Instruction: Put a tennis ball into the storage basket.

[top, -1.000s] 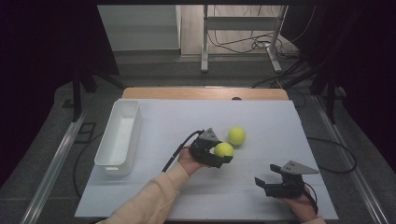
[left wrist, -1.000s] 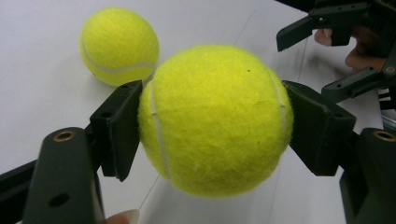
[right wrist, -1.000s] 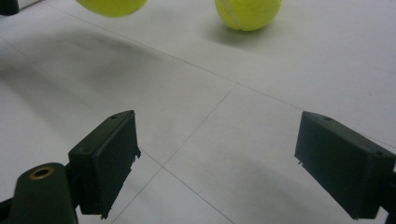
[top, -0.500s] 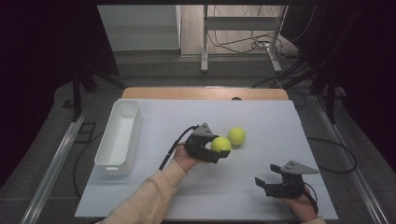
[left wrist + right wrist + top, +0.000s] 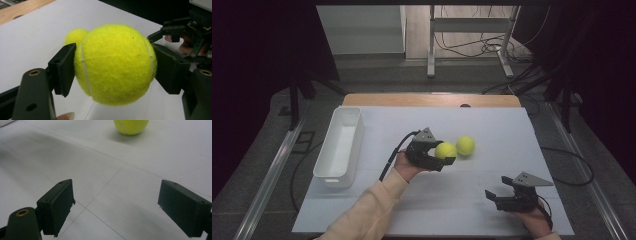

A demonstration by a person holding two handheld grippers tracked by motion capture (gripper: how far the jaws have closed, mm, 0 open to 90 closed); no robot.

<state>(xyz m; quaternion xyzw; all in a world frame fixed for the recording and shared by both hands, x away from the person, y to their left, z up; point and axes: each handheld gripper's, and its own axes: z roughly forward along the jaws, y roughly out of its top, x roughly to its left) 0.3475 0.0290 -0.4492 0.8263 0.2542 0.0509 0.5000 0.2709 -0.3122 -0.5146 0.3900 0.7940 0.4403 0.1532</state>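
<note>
Compared with a second ago, I find the left gripper (image 5: 443, 155) has lifted and drifted slightly toward the tray side, carrying its tennis ball (image 5: 445, 150) with it; the gap between that ball and the second ball (image 5: 465, 145) has widened. The right gripper (image 5: 493, 196) has not shifted.

Nearest to me, the right gripper sits at the near right of the white table sheet (image 5: 492, 125), its jaws standing well apart with bare sheet between them. In the right gripper view the second ball (image 5: 131, 126) is cut off by the top edge.

In the left gripper view the jaws are clamped on the held tennis ball (image 5: 116, 63), one pad on each side, and the ball is clear of the sheet. It covers most of the second ball (image 5: 75, 36) behind it, of which only a sliver shows. The right gripper (image 5: 175, 31) shows at the frame's right, partly cut off.

Farther left, the white tray (image 5: 324, 167) lies well apart from both balls, with nothing standing between. Beyond the sheet, a strip of wooden tabletop (image 5: 432, 100), then a dark floor with cables (image 5: 472, 47); detail there is hard to make out.
</note>
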